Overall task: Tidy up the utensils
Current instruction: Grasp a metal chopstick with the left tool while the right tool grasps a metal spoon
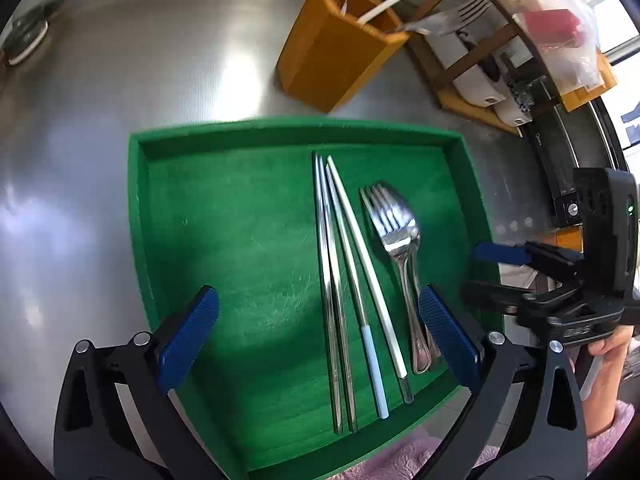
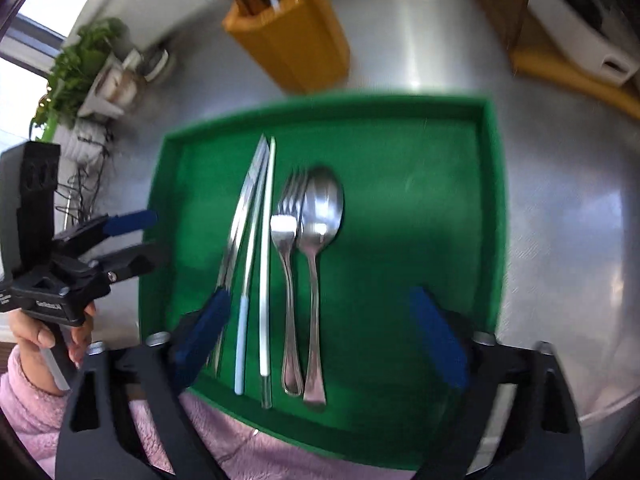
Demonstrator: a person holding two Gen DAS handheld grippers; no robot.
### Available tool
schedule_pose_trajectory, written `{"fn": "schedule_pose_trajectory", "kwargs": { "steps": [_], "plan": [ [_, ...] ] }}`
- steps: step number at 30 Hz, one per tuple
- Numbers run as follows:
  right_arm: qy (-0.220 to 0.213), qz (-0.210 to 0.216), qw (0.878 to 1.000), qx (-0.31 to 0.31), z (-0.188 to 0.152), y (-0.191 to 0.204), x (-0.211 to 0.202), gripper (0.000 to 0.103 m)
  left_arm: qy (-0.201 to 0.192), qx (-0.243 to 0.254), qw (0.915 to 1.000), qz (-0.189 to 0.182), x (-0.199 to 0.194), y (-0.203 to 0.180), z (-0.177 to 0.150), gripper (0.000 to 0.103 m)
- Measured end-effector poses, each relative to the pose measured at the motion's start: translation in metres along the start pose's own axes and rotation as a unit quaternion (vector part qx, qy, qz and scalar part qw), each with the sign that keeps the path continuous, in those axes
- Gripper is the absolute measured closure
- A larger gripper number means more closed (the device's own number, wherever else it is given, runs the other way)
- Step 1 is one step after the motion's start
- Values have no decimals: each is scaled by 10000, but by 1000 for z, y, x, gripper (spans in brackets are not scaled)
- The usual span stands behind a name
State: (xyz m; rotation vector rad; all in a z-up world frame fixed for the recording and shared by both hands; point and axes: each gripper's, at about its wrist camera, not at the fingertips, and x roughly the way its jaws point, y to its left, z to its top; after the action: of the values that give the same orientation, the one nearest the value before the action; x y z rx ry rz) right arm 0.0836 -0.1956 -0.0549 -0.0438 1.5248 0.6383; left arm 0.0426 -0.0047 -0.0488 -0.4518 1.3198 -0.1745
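Observation:
A green tray (image 1: 280, 132) (image 2: 492, 200) lies on the steel counter. In it lie steel chopsticks (image 1: 330, 280) (image 2: 236, 224), white chopsticks (image 1: 360, 248) (image 2: 266, 248), a fork (image 1: 386, 216) (image 2: 286, 248) and a spoon (image 2: 316, 240) side by side. An orange utensil holder (image 1: 332, 52) (image 2: 296, 40) stands behind the tray with more utensils in it. My left gripper (image 1: 316, 328) is open and empty above the tray's near part. My right gripper (image 2: 320, 336) is open and empty above the tray's near edge. Each gripper shows at the side of the other's view.
A wooden rack (image 1: 472, 64) with white dishes and a bag stands at the back right. Potted plants (image 2: 80, 68) stand at the back left by a window. The steel counter (image 1: 140, 80) surrounds the tray.

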Motion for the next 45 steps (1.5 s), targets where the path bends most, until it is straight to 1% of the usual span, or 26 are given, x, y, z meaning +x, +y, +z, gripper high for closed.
{"fn": "schedule_pose_trajectory", "kwargs": {
  "steps": [1,2,3,4,6,7,9,11,12,13,15,18,21,25,26,28,30,31,33,37,42,43,44,45],
  "plan": [
    [66,-50,10000,24,-2,0,5,33,52,-31,10000,-22,3,0,0,10],
    [113,-76,9999,30,-3,1,8,40,107,-34,9999,-18,6,1,0,14],
    [166,-77,9998,19,-4,2,12,49,148,-18,9999,-6,7,0,1,22],
    [196,-78,9998,-3,-4,5,14,54,214,20,9998,13,11,-1,0,26],
    [218,-167,9996,-73,-5,8,18,71,337,75,9994,90,18,-4,-1,39],
    [222,-184,9996,-80,-4,8,19,74,375,94,9992,122,20,-5,0,43],
    [235,-201,9995,-74,-3,10,21,81,464,135,9987,182,26,-8,1,57],
    [248,-206,9994,-96,-1,10,24,85,487,208,9982,297,30,-10,-1,64],
    [254,-224,9993,-126,-2,12,26,86,485,252,9979,353,31,-12,-2,68],
    [258,-253,9992,-146,-2,13,26,86,473,286,9977,387,32,-12,-2,68],
    [285,-276,9991,-154,0,13,28,86,467,385,9973,414,33,-16,-3,73],
    [275,-296,9990,-175,1,15,28,86,423,546,9962,536,33,-21,-6,73],
    [266,-327,9989,-197,2,16,29,86,356,908,9920,797,34,-30,-12,73],
    [255,-444,9983,-272,1,17,28,88,277,1188,9870,1046,34,-37,-17,73],
    [256,-462,9982,-275,0,16,28,89,262,1235,9856,1129,34,-37,-17,77],
    [259,-488,9981,-256,0,14,27,89,254,1292,9840,1198,33,-37,-19,80],
    [249,-566,9978,-250,-1,12,25,88,254,1369,9816,1308,33,-36,-19,86],
    [251,-615,9975,-254,-1,12,25,89,254,1396,9804,1367,32,-36,-19,87],
    [251,-666,9972,-245,1,14,26,88,302,1379,9779,1541,33,-36,-19,93],
    [291,-701,9969,-184,4,14,27,88,420,1204,9805,1494,31,-32,-13,95],
    [365,-868,9952,-259,6,23,30,87,612,1140,9789,1580,29,-25,-8,95],
    [384,-871,9951,-273,9,30,35,89,637,1108,9791,1580,29,-24,-7,95],
    [403,-813,9955,-286,11,34,37,95,669,1067,9795,1572,29,-24,-6,96],
    [422,-748,9959,-282,12,35,38,99,685,1053,9796,1570,32,-27,-8,96]
  ]
}}
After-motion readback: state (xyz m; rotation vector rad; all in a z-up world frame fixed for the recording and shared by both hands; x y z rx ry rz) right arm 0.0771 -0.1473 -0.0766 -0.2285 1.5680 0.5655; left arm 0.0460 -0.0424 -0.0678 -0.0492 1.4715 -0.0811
